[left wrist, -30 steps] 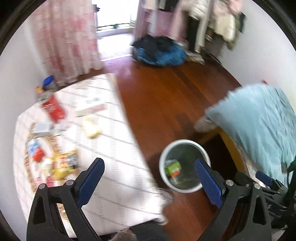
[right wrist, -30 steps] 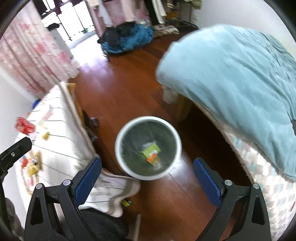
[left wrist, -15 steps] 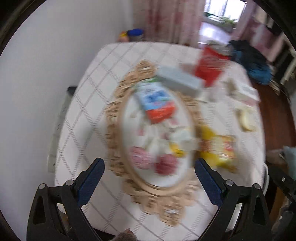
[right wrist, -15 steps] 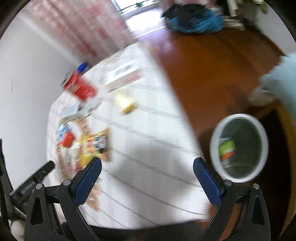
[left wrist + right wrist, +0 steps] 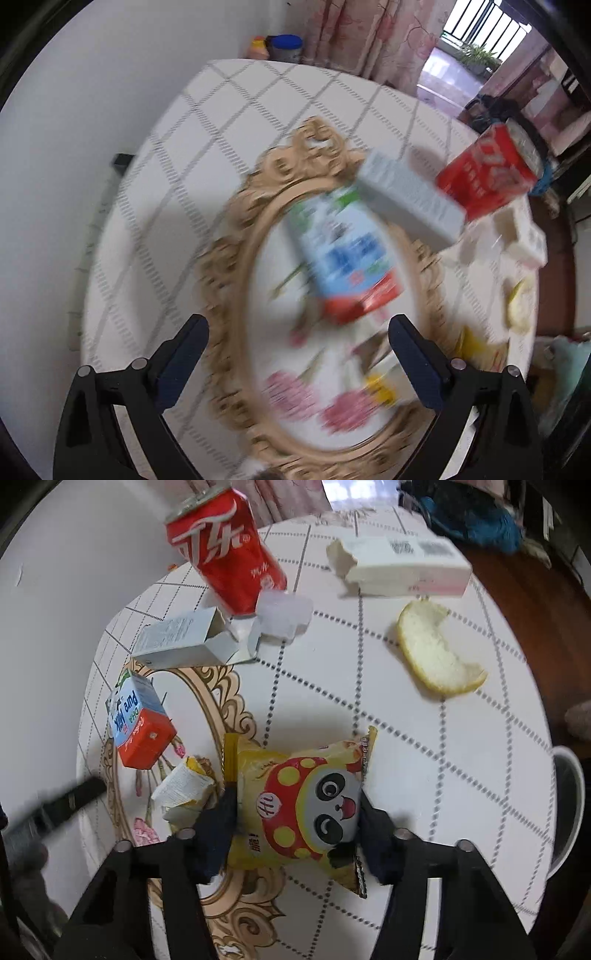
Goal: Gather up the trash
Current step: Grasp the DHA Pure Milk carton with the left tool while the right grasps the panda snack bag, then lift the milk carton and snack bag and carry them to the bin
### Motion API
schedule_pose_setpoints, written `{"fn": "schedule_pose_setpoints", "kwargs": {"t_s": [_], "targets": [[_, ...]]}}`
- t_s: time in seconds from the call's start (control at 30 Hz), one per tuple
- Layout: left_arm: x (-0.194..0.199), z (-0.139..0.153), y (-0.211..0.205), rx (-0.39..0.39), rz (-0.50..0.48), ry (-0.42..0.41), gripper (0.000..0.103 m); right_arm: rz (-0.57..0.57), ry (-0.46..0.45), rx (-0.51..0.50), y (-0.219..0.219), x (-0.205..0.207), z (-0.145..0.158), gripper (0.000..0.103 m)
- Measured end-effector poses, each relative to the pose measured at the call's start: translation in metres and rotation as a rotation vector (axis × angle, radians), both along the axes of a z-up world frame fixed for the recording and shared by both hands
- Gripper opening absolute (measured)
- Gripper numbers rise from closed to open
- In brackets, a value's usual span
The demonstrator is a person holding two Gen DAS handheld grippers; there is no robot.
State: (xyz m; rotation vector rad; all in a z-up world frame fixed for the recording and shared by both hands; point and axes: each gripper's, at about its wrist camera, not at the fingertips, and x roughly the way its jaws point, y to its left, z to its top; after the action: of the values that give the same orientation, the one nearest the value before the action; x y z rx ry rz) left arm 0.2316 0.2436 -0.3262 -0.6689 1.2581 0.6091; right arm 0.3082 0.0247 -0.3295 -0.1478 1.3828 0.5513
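Right gripper [image 5: 297, 821] closing around the yellow panda-print snack bag [image 5: 301, 805], dark pads touching both sides, bag lying flat on the white checked tablecloth [image 5: 332, 709]. Best pinched mid-body, firmly, then lifted straight up; crinkly foil likely to slip. Crumpled torn white-and-yellow wrapper [image 5: 184, 790] just left of the fingers, worth not snagging. Ahead-left: blue-and-red milk carton [image 5: 138, 722], open grey cardboard box [image 5: 184, 642], red cola can [image 5: 225, 550]. Ahead-right: pale peel [image 5: 436, 653]. White bin rim [image 5: 570, 812] at far right. Left gripper [image 5: 295, 365] spread wide, empty, above the carton.
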Motion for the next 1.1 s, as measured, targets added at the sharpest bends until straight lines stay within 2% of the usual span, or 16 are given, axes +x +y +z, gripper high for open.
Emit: {"fn": "schedule_pose_setpoints", "kwargs": {"t_s": [0.07, 0.17, 0.27, 0.37, 0.4, 0.5, 0.67, 0.93, 1.1], "targets": [[0.02, -0.009, 0.005, -0.047, 0.004, -0.006, 0.099, -0.03, -0.029, -0.033, -0.011, 0.008, 0.002, 0.058], [0.041, -0.029, 0.012, -0.087, 0.021, 0.014, 0.099, -0.082, -0.008, -0.041, -0.03, 0.023, 0.001, 0.058], [0.052, -0.039, 0.012, -0.066, 0.015, 0.038, 0.098, -0.091, -0.01, -0.061, -0.044, 0.032, 0.003, 0.058], [0.051, -0.039, 0.011, -0.04, 0.019, 0.043, 0.082, -0.087, 0.006, -0.065, -0.044, 0.038, 0.0, 0.058], [0.051, -0.038, 0.01, -0.022, 0.017, 0.043, 0.07, -0.085, 0.007, -0.068, -0.045, 0.041, -0.001, 0.059], [0.044, -0.035, 0.006, 0.011, -0.008, 0.043, 0.055, -0.081, 0.014, -0.078, -0.041, 0.047, -0.003, 0.062], [0.019, -0.031, -0.007, 0.049, -0.073, 0.058, 0.052, -0.079, 0.026, -0.083, -0.032, 0.049, -0.013, 0.069], [0.001, -0.03, -0.013, 0.087, -0.093, 0.047, 0.052, -0.048, -0.009, -0.102, -0.023, 0.046, -0.018, 0.07], [0.002, -0.028, -0.012, 0.105, -0.1, 0.043, 0.049, -0.017, -0.043, -0.107, -0.014, 0.034, -0.017, 0.061]]}}
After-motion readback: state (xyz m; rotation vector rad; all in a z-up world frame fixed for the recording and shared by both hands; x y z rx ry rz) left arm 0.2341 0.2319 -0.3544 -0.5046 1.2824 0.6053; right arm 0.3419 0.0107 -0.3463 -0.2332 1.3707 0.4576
